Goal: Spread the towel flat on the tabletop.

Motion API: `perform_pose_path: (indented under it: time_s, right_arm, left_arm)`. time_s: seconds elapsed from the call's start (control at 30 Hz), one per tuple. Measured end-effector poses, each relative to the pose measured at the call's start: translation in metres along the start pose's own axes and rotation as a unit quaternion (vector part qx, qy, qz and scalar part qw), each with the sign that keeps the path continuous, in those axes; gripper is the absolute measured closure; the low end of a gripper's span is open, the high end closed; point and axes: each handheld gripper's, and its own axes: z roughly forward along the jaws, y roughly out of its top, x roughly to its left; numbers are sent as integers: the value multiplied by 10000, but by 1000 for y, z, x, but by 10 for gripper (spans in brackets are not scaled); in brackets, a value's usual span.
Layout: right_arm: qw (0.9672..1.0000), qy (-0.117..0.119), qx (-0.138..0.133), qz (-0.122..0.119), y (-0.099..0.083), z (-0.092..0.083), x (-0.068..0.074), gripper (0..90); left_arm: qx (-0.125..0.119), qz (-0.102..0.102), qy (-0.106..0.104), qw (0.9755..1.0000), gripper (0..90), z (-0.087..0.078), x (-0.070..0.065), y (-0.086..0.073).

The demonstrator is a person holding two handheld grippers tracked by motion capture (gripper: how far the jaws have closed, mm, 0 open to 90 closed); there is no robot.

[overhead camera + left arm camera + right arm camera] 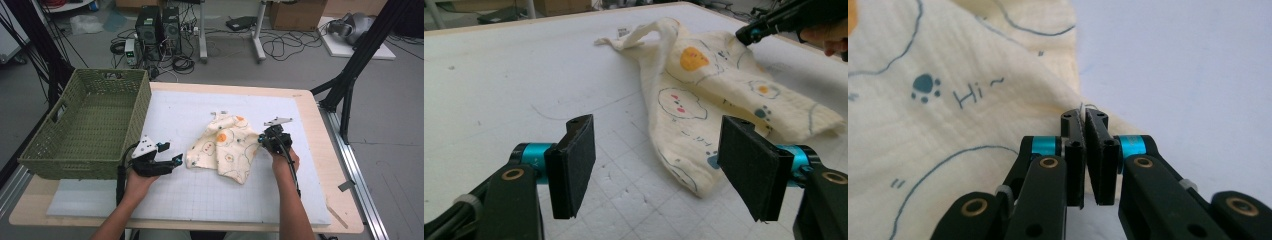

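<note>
A cream cloth printed with orange circles, blue outlines and paw marks lies crumpled in the middle of the white gridded mat. My right gripper is at its right edge, shut on a fold of the cloth; in the right gripper view the pads of that gripper pinch the hem with a thread showing. My left gripper rests low on the mat just left of the cloth, open, nothing between its pads. In the left gripper view its jaws frame the near corner of the cloth, and the right gripper shows far off.
A green woven basket stands on the table's left side, close behind my left hand. The mat lies on a wooden table. Beyond the table are cables, computer cases and black frame legs.
</note>
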Motion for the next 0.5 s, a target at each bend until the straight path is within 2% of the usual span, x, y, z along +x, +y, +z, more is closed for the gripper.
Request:
perform_pose_path:
  time_s: [0.03, 0.1, 0.23, 0.33, 0.43, 0.5]
  right_arm:
    - [10000, -55, -33, 50, -1, -1, -2, 856]
    - [9998, -45, -114, 150, -3, -4, -2, 757]
    - [9995, -28, -298, 48, -10, -12, 4, 610]
    - [9982, 106, -525, 285, -22, -22, 5, 416]
    - [9958, 327, -625, 591, -34, -30, 4, 367]
    - [9944, 403, -728, 648, -41, -36, 5, 343]
  left_arm:
    - [27, 13, -35, 10000, 323, 1, 0, 0]
    - [103, 22, -77, 9999, 326, 2, -1, -1]
    - [178, 24, -123, 9998, 325, 4, -2, -2]
    - [265, 32, -104, 9996, 314, 7, -3, -3]
    - [323, 26, -71, 9994, 311, 7, -3, -3]
    - [329, 3, -68, 9994, 311, 8, -2, -3]
